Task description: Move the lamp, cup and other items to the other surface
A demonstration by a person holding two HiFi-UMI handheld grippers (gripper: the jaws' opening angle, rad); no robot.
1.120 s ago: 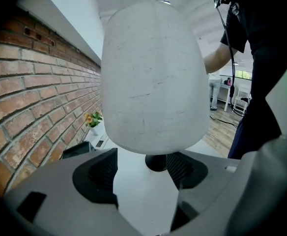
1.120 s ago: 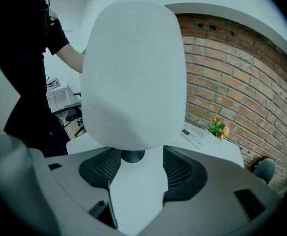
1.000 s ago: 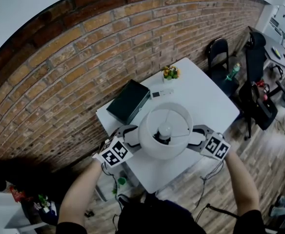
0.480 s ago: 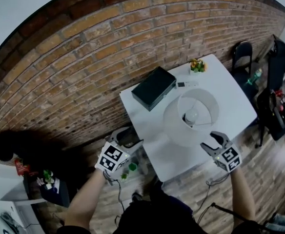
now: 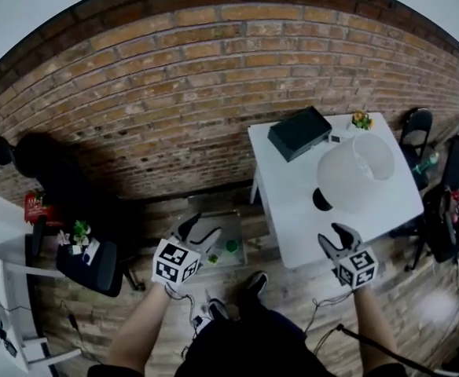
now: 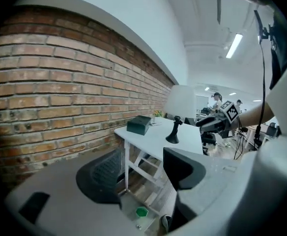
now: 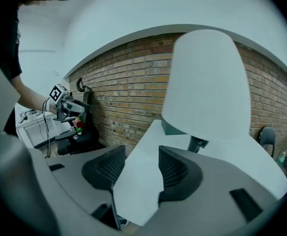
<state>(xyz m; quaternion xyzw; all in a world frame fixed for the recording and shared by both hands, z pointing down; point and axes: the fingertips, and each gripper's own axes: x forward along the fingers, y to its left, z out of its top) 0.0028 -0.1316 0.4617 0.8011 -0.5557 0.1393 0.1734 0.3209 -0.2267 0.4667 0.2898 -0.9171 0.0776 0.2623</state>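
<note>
Left claw [image 5: 202, 228] over floor [image 5: 292, 293], right claw [image 5: 332, 236] at table [image 5: 292, 187] edge, both apart, empty, lately closing

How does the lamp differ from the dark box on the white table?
The lamp has a white round shade; the box is dark and rectangular. The lamp stands tall on a thin black stem, while the box lies flat. The box sits at a corner of the white table by the brick wall; the lamp stands nearer the middle. Both rest on that table.
</note>
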